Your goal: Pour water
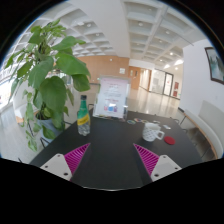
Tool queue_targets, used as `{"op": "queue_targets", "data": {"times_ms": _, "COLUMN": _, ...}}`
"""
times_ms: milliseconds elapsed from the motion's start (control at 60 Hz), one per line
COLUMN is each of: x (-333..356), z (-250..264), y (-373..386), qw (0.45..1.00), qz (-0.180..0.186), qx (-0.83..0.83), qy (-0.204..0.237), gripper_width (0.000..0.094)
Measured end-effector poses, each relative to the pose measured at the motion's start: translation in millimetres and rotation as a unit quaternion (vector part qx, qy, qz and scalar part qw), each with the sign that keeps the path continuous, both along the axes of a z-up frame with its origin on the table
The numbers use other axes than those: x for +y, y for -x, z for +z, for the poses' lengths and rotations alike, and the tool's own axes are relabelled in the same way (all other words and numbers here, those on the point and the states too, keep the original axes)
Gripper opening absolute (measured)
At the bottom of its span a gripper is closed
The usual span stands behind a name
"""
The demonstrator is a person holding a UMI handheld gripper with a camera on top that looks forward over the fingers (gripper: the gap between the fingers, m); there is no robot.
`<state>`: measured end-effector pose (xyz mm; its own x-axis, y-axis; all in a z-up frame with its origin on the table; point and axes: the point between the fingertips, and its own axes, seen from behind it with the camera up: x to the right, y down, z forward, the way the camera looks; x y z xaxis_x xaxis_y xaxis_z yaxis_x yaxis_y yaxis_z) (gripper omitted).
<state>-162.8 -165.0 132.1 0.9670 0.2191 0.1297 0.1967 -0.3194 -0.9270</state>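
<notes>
A clear plastic bottle [83,117] with a green label and green cap stands upright on the dark table [110,150], ahead of the left finger. A white mug [152,131] stands farther right, ahead of the right finger, with a small red cap [170,141] lying beside it. My gripper [112,158] is open, its two fingers with magenta pads [74,157] spread wide over the near part of the table. Nothing is between them.
A leafy green plant [48,75] in a pot stands at the table's left, close behind the bottle. A white chair [205,125] is at the right. Beyond the table a corridor with a white appliance [113,100] runs back.
</notes>
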Motion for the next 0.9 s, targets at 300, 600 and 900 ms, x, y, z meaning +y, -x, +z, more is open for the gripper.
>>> {"op": "queue_targets", "data": {"times_ms": 300, "x": 115.9, "z": -29.3, "y": 150.7, "qw": 0.998, "qz": 0.040, "qx": 0.052, "qy": -0.010, "gripper_width": 0.0860}}
{"op": "queue_targets", "data": {"times_ms": 600, "x": 224.6, "z": -65.1, "y": 195.6, "qw": 0.999, "qz": 0.020, "qx": 0.046, "qy": -0.017, "gripper_width": 0.0828}}
{"op": "queue_targets", "data": {"times_ms": 900, "x": 241.1, "z": -70.5, "y": 203.4, "qw": 0.998, "qz": 0.029, "qx": 0.052, "qy": -0.028, "gripper_width": 0.0459}}
